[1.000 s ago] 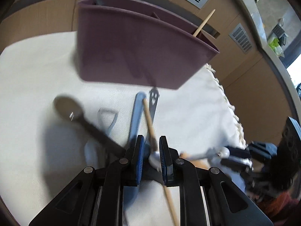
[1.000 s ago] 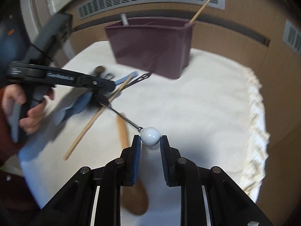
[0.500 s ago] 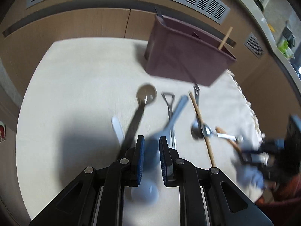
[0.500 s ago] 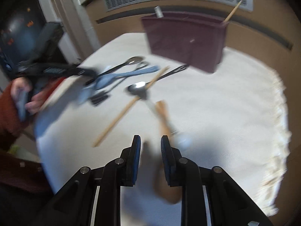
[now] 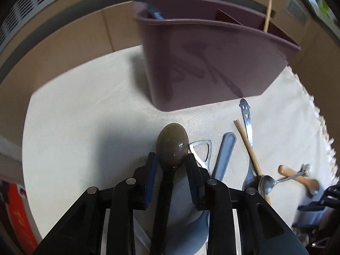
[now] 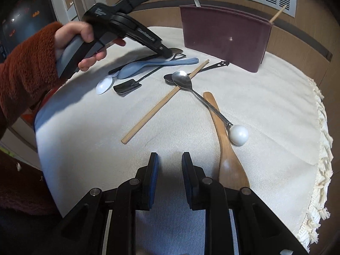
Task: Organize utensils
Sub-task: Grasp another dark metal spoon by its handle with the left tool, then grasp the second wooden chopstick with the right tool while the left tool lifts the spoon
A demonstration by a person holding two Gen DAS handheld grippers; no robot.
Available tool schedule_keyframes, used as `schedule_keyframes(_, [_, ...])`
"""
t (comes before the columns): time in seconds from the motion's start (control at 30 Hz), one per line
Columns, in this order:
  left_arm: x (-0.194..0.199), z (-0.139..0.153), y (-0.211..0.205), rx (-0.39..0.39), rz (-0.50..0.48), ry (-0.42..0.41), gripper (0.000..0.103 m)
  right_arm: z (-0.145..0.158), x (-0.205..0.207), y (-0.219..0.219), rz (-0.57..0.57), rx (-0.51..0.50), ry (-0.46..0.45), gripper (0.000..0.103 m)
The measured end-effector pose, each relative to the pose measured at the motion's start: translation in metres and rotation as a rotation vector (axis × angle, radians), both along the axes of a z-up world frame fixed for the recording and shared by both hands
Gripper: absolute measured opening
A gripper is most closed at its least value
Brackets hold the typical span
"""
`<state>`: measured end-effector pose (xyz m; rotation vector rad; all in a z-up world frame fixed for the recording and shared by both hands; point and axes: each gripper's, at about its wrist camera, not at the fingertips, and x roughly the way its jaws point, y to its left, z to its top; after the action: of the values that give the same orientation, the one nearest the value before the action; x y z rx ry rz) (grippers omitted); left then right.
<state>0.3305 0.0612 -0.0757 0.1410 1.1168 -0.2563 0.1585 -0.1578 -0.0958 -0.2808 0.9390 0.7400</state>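
Note:
A maroon utensil caddy (image 5: 212, 63) stands at the back of the cloth; it also shows in the right wrist view (image 6: 225, 36). My left gripper (image 5: 171, 163) is open, its pads on either side of the neck of a dark spoon (image 5: 172, 144) lying on the cloth. In the right wrist view the left gripper (image 6: 167, 52) sits low over the utensil pile. My right gripper (image 6: 167, 165) is open and empty above the cloth. A ball-handled metal spoon (image 6: 238, 135) lies across a wooden spatula (image 6: 229, 161) to its right.
A blue spoon (image 6: 148, 64), a white spoon (image 6: 104, 86), a small shovel-shaped spoon (image 6: 127, 88), a smiley-handled utensil (image 5: 245, 110) and a chopstick (image 6: 163, 104) lie on the cloth (image 6: 276, 106). One chopstick (image 5: 268, 10) stands in the caddy. The fringed cloth edge (image 6: 323, 148) is at the right.
The right gripper let go of the ball-handled spoon and drew back. The left gripper moved from the pile's middle to the dark spoon and opened around its neck.

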Motion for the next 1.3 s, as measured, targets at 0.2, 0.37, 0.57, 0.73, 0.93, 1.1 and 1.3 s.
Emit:
schedule_keyframes(0.2, [0.012,-0.002,0.006,-0.002,0.021,-0.006,0.033,-0.002,-0.004,-0.005,-0.069,0.051,-0.006,0.028])
schedule_keyframes(0.37, [0.012,0.0,-0.001,-0.014,0.076,-0.037,0.031,0.005,0.004,0.005,-0.078,0.012,0.05,0.031])
schedule_keyframes(0.57, [-0.028,0.02,0.022,-0.169,0.164,-0.134,0.03,0.041,0.033,0.017,-0.105,0.031,-0.023,0.015])
schedule_keyframes(0.73, [-0.08,0.048,0.045,-0.304,0.275,-0.246,0.03,0.031,0.097,0.033,-0.235,0.057,0.074,0.017])
schedule_keyframes(0.93, [-0.117,0.058,0.05,-0.326,0.314,-0.296,0.03,0.013,0.132,0.078,-0.281,-0.009,0.074,0.016])
schedule_keyframes(1.1, [-0.115,0.066,0.045,-0.34,0.312,-0.301,0.03,0.009,0.134,0.103,-0.245,-0.087,0.025,0.007])
schedule_keyframes(1.3, [-0.122,0.075,0.046,-0.4,0.291,-0.304,0.03,0.03,0.119,0.076,-0.192,0.021,0.035,0.005])
